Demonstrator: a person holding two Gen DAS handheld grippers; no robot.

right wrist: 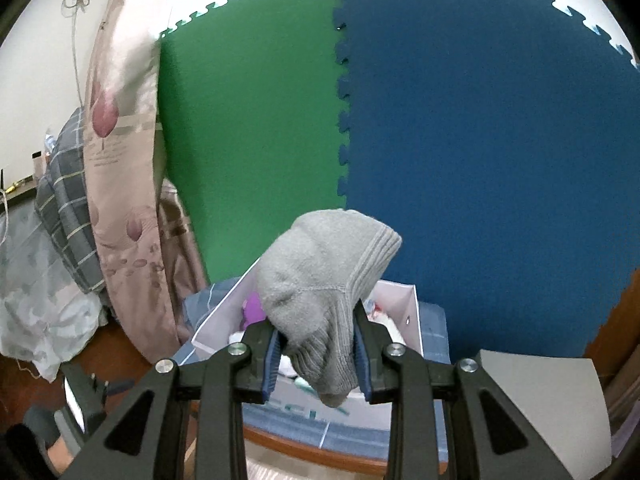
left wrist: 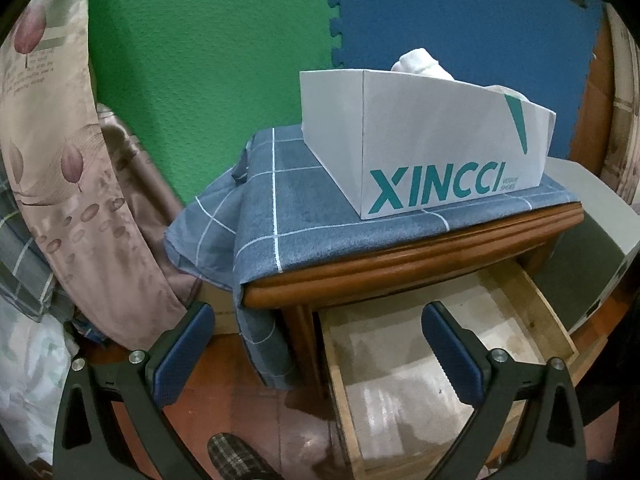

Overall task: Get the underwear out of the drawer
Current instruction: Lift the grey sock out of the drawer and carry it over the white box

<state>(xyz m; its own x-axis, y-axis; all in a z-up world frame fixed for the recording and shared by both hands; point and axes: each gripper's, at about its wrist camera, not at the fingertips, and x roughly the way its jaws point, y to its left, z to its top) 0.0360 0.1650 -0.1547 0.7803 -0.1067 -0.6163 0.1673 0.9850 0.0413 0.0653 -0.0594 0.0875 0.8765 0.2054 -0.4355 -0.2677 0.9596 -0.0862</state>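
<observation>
The right claw (right wrist: 316,354) is clamped on a grey knitted sock-like garment (right wrist: 320,280) above the white cardboard XINCCI box (left wrist: 420,148), while the left claw (left wrist: 318,356) gapes wide, holding nothing, above the pulled-out wooden drawer (left wrist: 540,304).

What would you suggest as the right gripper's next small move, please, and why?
Probably carry the grey garment forward over the white box and let go. The right gripper is shut on it just short of the box, which already holds clothes, and the drawer looks empty.
</observation>
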